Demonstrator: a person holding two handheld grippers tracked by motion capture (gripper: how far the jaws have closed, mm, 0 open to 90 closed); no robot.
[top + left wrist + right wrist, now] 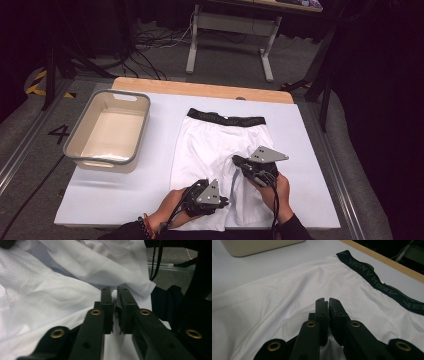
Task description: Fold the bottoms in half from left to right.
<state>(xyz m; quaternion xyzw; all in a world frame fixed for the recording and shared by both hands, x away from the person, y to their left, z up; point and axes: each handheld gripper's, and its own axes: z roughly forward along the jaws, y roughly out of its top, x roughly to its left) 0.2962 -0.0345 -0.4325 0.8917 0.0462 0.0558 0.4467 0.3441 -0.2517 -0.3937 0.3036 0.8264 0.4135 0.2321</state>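
White shorts (210,145) with a black waistband (226,119) lie flat on the white table cover, waistband at the far side. My left gripper (226,202) is at the near end of the shorts, between the two legs, and is shut on a fold of white cloth (75,297); the left gripper view has its jaws nearly together (114,290) with cloth pinched between them. My right gripper (236,160) sits over the crotch area, a little farther in. Its jaws (326,300) are shut on a raised pinch of the white cloth (294,305), pointing toward the waistband (372,275).
A beige tub with a grey rim (80,150) stands on the table's left side, seen as a beige corner (257,246) in the right gripper view. The wooden table edge (200,89) runs along the back. Desk legs and cables are on the floor beyond.
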